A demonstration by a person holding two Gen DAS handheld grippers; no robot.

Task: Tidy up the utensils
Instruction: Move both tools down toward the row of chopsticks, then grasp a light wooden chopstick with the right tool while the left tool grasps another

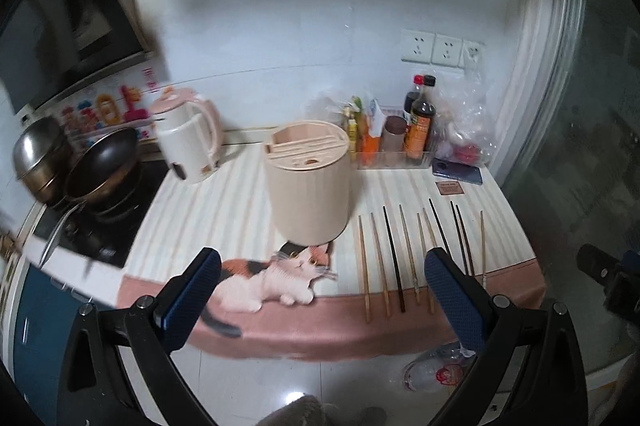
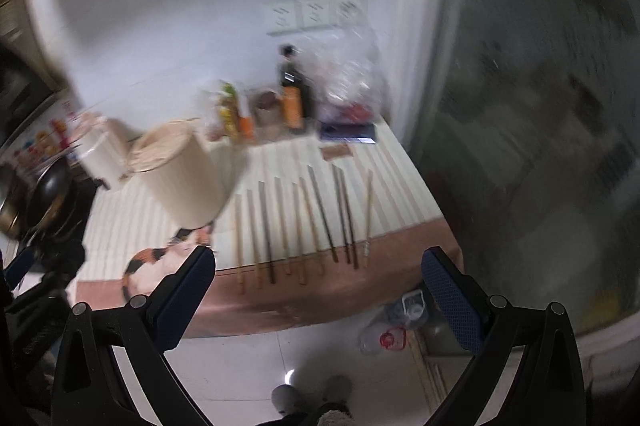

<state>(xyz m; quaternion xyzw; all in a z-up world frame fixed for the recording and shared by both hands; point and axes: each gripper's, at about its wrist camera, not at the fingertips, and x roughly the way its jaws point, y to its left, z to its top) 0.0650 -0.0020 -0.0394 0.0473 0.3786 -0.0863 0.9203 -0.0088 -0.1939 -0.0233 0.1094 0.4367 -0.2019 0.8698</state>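
Observation:
Several chopsticks (image 1: 416,254), light wood and dark, lie side by side on the striped tablecloth right of a beige cylindrical utensil holder (image 1: 308,181) with a slotted top. They also show in the blurred right wrist view (image 2: 304,226), with the utensil holder (image 2: 180,173) to their left. My left gripper (image 1: 320,282) is open and empty, held off the table's front edge. My right gripper (image 2: 318,278) is open and empty, also in front of the table edge below the chopstick ends.
A pink-and-white kettle (image 1: 188,137) stands left of the holder. A wok and pots (image 1: 96,161) sit on the stove at far left. Sauce bottles (image 1: 420,121), a plastic bag and a phone (image 1: 458,171) are at the back right. A plastic bottle (image 1: 436,370) lies on the floor.

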